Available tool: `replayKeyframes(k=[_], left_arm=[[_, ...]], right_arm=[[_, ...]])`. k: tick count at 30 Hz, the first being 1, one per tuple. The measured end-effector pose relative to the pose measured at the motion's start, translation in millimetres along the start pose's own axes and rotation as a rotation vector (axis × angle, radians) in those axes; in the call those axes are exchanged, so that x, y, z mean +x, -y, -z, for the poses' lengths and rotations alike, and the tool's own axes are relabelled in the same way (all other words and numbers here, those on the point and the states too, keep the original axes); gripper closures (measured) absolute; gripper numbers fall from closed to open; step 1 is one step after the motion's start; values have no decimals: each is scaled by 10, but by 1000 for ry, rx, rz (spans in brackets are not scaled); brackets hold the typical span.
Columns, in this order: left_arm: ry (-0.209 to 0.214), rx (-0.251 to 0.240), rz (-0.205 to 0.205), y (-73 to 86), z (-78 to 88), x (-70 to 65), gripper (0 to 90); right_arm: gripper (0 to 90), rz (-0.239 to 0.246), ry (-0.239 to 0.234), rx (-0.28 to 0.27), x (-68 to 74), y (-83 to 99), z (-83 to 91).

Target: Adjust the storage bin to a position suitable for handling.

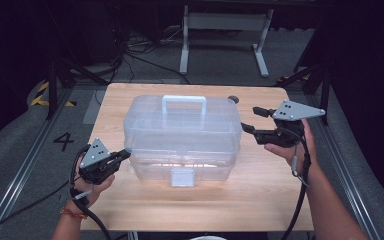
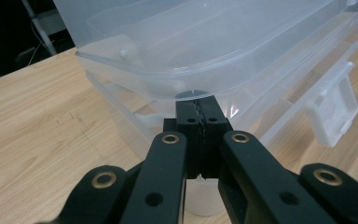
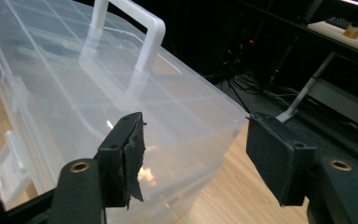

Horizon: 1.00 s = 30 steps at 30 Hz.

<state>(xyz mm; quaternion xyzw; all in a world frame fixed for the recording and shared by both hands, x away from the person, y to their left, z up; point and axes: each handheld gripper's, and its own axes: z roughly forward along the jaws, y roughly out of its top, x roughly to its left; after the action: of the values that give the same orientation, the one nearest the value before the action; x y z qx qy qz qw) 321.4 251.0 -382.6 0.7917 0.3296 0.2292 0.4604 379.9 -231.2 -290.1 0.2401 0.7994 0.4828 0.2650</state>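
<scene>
Pale wooden tabletop (image 1: 260, 200) on grey floor, dark room, carries the clear plastic handled storage box (image 1: 182, 135) at centre. Left gripper (image 1: 125, 153) clenched at its corner; right gripper (image 1: 250, 120) parted beside it.

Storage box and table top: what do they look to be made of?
Storage box: looks like clear, glossy plastic; you can see its inner dividers through the walls, and it has a white moulded handle and latch. Table: light wood grain with a matt finish, probably laminate or veneer; the frames cannot settle which.
</scene>
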Motion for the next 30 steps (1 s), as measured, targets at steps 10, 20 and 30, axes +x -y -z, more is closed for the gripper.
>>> replayKeyframes(k=[10,20,30], left_arm=[[-4,-11,-6,-56,-6,6,898],[-3,-24,-2,-108,-17,8,898],[-8,-22,-14,-117,-18,7,898]], right_arm=[[369,0,-9,47,6,261,-10],[372,5,-36,103,75,524,-120],[372,21,-29,121,135,685,-244]])
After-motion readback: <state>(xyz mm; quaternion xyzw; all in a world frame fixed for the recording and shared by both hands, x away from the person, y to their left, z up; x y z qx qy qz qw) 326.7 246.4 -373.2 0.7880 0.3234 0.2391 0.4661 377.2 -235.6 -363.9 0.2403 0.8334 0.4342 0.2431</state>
